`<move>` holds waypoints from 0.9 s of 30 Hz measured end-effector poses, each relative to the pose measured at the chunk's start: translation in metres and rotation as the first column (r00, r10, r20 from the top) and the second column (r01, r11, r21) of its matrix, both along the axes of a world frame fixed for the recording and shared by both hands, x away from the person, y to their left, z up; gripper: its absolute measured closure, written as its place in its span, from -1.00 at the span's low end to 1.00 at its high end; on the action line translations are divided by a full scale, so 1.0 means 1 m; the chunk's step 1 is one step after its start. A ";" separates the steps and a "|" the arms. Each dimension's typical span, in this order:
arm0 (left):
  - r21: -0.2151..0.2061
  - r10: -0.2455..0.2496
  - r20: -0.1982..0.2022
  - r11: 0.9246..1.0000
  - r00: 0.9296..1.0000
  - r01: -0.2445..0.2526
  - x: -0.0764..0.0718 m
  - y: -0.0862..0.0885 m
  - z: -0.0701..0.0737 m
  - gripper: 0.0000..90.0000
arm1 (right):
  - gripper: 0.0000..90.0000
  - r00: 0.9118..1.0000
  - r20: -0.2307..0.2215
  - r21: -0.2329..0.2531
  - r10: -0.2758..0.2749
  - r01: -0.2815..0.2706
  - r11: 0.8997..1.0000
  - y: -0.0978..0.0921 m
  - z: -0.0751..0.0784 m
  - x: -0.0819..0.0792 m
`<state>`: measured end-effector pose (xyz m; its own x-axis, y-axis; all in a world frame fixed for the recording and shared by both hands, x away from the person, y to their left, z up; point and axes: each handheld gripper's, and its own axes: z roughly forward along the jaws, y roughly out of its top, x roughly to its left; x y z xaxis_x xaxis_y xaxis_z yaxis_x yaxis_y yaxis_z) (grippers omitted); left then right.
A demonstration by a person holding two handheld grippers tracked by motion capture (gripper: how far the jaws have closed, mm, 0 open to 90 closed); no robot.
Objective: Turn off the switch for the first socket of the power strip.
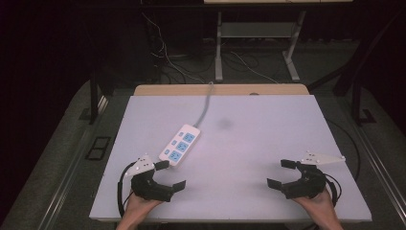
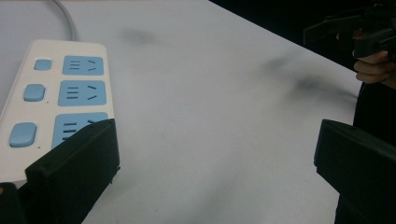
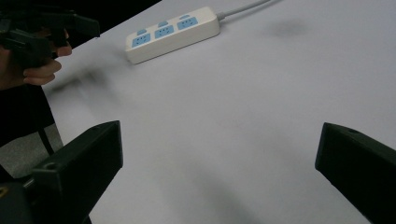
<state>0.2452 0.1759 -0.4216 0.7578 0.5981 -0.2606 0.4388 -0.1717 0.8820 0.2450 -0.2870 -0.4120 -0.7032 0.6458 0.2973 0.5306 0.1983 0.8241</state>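
From the high view, you had both tools low at the near edge of the pale lilac tabletop (image 1: 268,129). Your left gripper (image 1: 173,174) sat with its jaws spread wide and nothing between them, its far jaw just beside the near end of the white three-socket power strip with blue faces (image 1: 180,144). The strip lay angled left of centre, its grey cable (image 1: 207,103) running off toward the far edge. Your right gripper (image 1: 282,173) rested well apart from it, near the right corner, jaws equally wide and empty.

In the left gripper view, the power strip (image 2: 51,98) lay at the left, three blue rocker switches (image 2: 34,92) beside its sockets, and your left-hand jaw overlapped its nearest corner. I could not tell whether it touched. Across the table your other hand (image 2: 373,70) showed at the right.

In the right gripper view, the strip (image 3: 173,32) was far off, bare table between your open jaws.

My reading: nothing was grasped yet, an approach stage. The next move probably called for your left gripper to line up on the strip, perhaps on a switch.
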 end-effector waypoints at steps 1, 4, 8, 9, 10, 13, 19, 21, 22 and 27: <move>0.000 -0.001 0.000 1.000 1.000 0.001 0.000 0.000 0.000 -1.00 | -0.99 1.000 0.000 0.000 0.000 0.000 1.000 0.000 0.000 0.000; -0.001 0.001 -0.002 1.000 1.000 -0.001 0.000 0.001 0.000 -1.00 | -0.99 1.000 -0.006 -0.002 0.008 -0.008 1.000 0.001 -0.001 0.001; -0.001 0.002 -0.001 1.000 1.000 -0.002 -0.001 0.002 0.000 -1.00 | -0.99 1.000 -0.011 -0.005 0.014 -0.014 1.000 0.002 -0.002 0.001; -0.001 0.002 0.000 1.000 1.000 -0.002 -0.001 0.002 0.000 -1.00 | -0.99 1.000 -0.009 -0.008 0.015 -0.015 1.000 0.002 -0.002 0.001; 0.000 0.001 0.000 1.000 1.000 -0.001 -0.001 0.002 0.000 -1.00 | -0.99 1.000 -0.013 -0.008 0.017 -0.017 1.000 0.003 -0.003 0.001; -0.001 0.001 -0.002 1.000 1.000 -0.001 -0.002 0.002 0.000 -1.00 | -0.99 1.000 -0.017 -0.010 0.018 -0.018 1.000 0.003 -0.003 0.001; 0.000 0.000 -0.007 1.000 1.000 0.000 -0.002 0.002 0.000 -1.00 | -0.99 1.000 -0.022 -0.017 0.022 -0.022 1.000 0.004 -0.004 0.001; 0.002 -0.001 -0.015 1.000 1.000 0.001 -0.002 0.002 0.000 -1.00 | -0.99 1.000 -0.023 -0.020 0.021 -0.021 1.000 0.004 -0.005 0.002; 0.002 -0.002 -0.018 1.000 1.000 0.002 -0.002 0.002 0.001 -1.00 | -0.99 0.999 -0.025 -0.022 0.020 -0.021 1.000 0.004 -0.005 0.002; 0.008 -0.007 -0.019 1.000 1.000 0.008 -0.003 0.002 0.003 -1.00 | -0.99 0.999 -0.031 -0.027 0.021 -0.022 0.999 0.005 -0.006 0.001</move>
<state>0.2424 0.1778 -0.4187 0.7573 0.5944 -0.2704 0.4540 -0.1817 0.8723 0.2465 -0.2824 -0.4178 -0.7079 0.6386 0.3017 0.5510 0.2321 0.8016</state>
